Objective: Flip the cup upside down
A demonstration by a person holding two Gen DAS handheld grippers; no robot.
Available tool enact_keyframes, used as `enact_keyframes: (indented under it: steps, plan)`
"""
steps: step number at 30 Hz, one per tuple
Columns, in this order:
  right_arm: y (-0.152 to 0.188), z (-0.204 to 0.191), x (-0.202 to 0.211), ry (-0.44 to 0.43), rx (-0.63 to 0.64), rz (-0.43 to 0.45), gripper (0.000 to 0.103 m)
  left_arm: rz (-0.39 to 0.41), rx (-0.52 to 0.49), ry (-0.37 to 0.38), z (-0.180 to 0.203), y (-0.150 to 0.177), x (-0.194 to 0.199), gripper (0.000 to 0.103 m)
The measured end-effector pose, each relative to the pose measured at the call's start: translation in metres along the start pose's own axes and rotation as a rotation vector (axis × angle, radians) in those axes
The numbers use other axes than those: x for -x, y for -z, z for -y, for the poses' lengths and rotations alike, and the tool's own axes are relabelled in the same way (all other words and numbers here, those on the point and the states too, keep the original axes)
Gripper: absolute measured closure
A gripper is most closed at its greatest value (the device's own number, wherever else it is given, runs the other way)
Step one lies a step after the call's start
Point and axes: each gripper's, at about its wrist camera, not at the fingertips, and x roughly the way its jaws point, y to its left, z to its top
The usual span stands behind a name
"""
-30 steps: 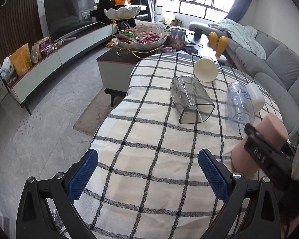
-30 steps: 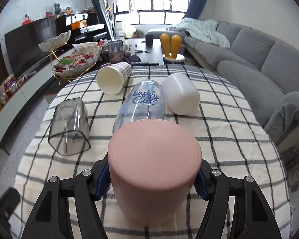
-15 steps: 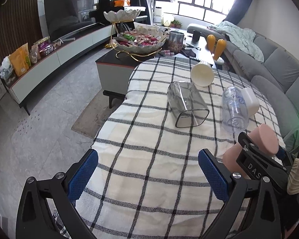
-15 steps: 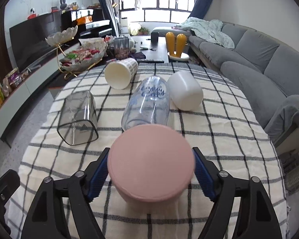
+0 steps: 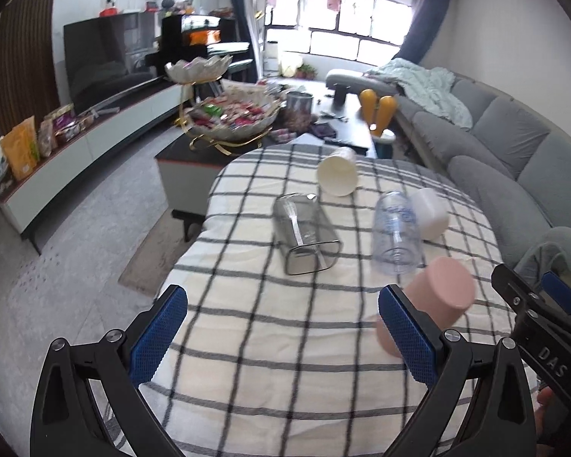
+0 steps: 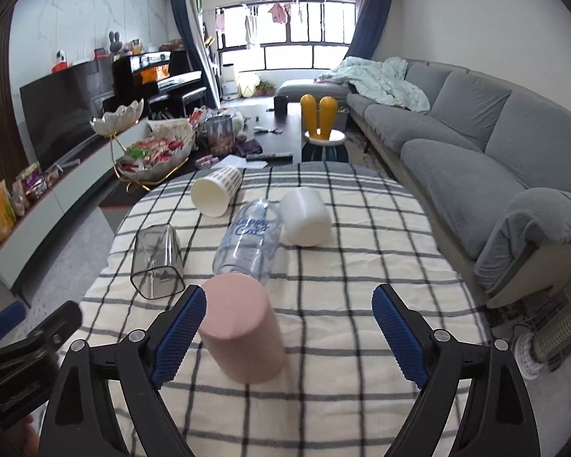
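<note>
Right gripper [image 6: 289,337] spread wide, blue pads well apart, clamping nothing; pink cup [image 6: 240,329] just inside the left pad, set mouth-down on the checked tablecloth [image 6: 361,266] with closed base uppermost, apparently free of both pads, though the near pad sits so close that touch or gap cannot be told. Left gripper [image 5: 281,337] likewise wide open and empty, hovering over bare cloth, with the pink cup [image 5: 439,297] just beyond its right pad. Judged from this: flip done for the pink cup, release made, only the withdrawal left, unless the other cups are meant too. Further out, lying on their sides: clear square tumbler [image 6: 157,264] to the left, mouth toward the camera; clear printed bottle [image 6: 249,242] straight behind the pink cup, its near end almost against it; white cup [image 6: 305,216] beside the bottle on the right; ribbed paper cup [image 6: 216,190] at the far left edge of the group. Beyond the table: coffee table with snack bowl [image 6: 154,152], grey sofa [image 6: 456,144], television [image 6: 57,114]. In the way: the bottle close behind the cup, liable to roll if nudged; left pad of the right gripper near enough to tip the cup on a careless pull-back; soft cloth a mildly unsteady footing.
</note>
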Motion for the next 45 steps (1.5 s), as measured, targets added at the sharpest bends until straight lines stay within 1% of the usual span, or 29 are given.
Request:
enact_keyframes:
  steps: [4,10,16,19,24,32,45]
  plan:
    - [-0.001,0.01,0.013,0.013,-0.007,0.017,0.013,0.045,-0.033,0.02,0.013,-0.002,0.01,0.0]
    - [-0.001,0.023,0.026,0.019,-0.026,0.035,0.013,0.11,-0.087,0.02,0.03,-0.006,0.027,0.0]
    - [-0.002,0.034,0.037,0.032,-0.044,0.057,0.012,0.157,-0.126,0.032,0.042,-0.007,0.042,0.0]
    - [-0.003,0.039,0.046,0.043,-0.052,0.08,0.008,0.172,-0.141,0.031,0.047,-0.008,0.048,0.0]
    - [-0.006,0.04,0.056,0.05,-0.047,0.111,0.006,0.196,-0.148,0.036,0.05,-0.01,0.057,0.0]
    - [-0.008,0.04,0.066,0.042,-0.047,0.133,0.006,0.244,-0.157,0.027,0.052,-0.013,0.074,0.0]
    - [-0.008,0.038,0.072,0.038,-0.044,0.143,0.005,0.251,-0.154,0.025,0.05,-0.014,0.078,0.0]
